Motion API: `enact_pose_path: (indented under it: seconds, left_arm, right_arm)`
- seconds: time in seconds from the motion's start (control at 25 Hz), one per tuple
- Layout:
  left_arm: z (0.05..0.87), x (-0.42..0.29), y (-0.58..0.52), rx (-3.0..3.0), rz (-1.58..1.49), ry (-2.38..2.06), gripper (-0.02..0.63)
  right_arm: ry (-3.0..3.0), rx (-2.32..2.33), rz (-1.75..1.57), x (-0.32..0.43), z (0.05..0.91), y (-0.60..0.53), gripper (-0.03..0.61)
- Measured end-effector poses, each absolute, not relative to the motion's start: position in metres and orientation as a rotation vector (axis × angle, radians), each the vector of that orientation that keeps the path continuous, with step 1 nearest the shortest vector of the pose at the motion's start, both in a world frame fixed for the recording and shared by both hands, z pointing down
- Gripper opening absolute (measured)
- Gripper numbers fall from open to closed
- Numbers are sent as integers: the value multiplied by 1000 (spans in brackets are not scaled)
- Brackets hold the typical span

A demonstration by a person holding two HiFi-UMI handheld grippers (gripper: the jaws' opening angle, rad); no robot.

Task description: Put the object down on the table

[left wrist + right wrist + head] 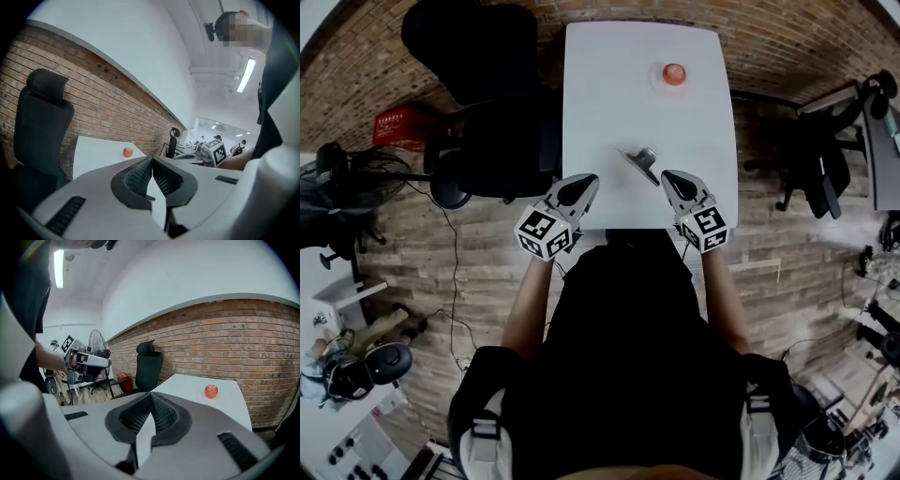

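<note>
Both grippers hung over the near edge of the white table (609, 94). The left gripper (579, 190) and the right gripper (678, 187) each had its fingers (140, 177) pressed together on nothing. A small grey metal object (642, 159), which I could not identify, lay flat on the table between their tips, nearer the right one. A red apple (674, 73) sat well apart at the far end. To my eye the putting-down looked done. The next move called only for drawing both hands back without brushing the object.
</note>
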State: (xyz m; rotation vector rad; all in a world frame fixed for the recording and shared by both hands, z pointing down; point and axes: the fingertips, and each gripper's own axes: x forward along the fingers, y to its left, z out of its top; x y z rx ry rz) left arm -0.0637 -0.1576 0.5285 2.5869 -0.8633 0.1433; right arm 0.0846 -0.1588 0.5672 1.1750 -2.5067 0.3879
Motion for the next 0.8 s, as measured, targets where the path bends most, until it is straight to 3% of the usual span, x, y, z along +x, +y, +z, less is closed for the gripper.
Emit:
enact_pose_path:
  seconds: [0.8]
  left_arm:
    - [537,-76,-162,2534,103,-918,21]
  right_arm:
    - [-2478,1106,369,76,573,-167,-2]
